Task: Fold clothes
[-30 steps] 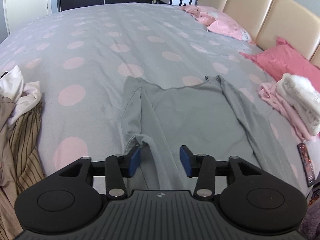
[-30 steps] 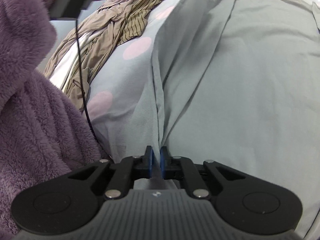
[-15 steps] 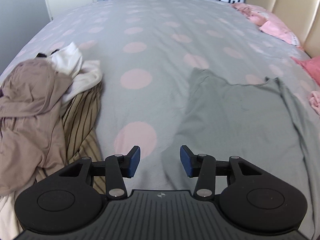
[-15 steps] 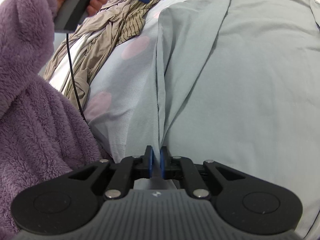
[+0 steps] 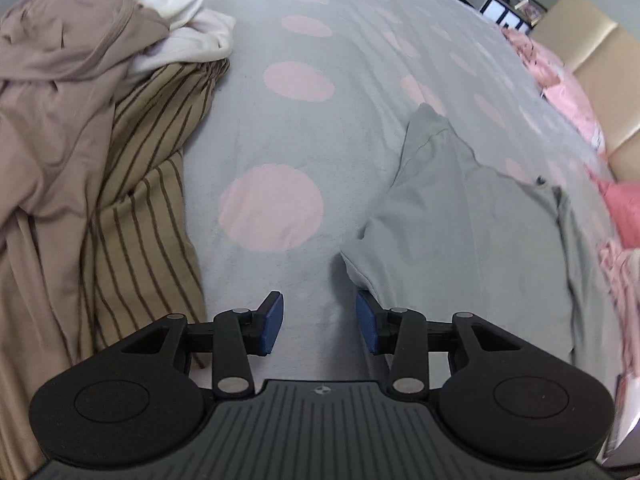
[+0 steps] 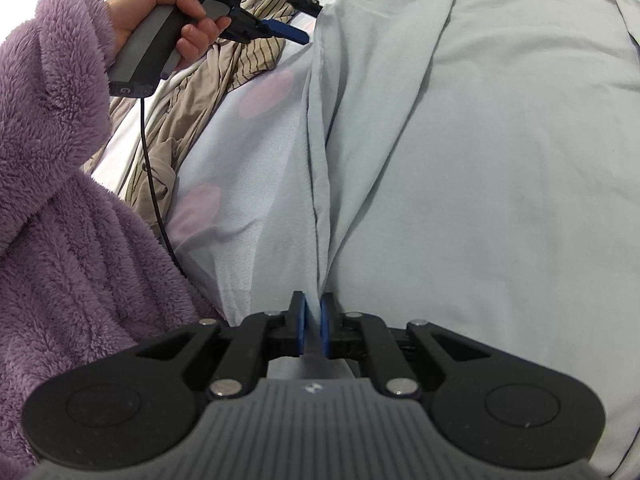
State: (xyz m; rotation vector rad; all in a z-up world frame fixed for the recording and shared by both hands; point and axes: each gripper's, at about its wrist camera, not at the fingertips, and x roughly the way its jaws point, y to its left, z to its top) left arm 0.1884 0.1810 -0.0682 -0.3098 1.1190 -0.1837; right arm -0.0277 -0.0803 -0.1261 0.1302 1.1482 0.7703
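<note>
A bed [image 5: 340, 128] with a grey cover dotted in pale pink fills both views, a padded tan headboard [image 5: 600, 64] at its far side. On it lies the grey top [image 5: 480, 232], spread mostly flat, one sleeve folded in over the body so a long crease runs up from the near hem. The right tool [image 6: 313, 330] is clenched on that near edge, fabric bunching between its blue pads. The left tool [image 5: 319, 326] is released, jaws wide apart, hovering over bare cover just beside the top's left edge; a hand [image 6: 168, 16] in a fluffy purple sleeve [image 6: 60, 160] holds it.

The top looks thin, light and limp, a soft knit that will sag and wrinkle wherever it is unsupported, so two spaced grips on a hem, shoulder or fold edge should carry it best. To the left sits a heap [image 5: 80, 140] of crumpled tan, striped and cream garments, apart from the top.
</note>
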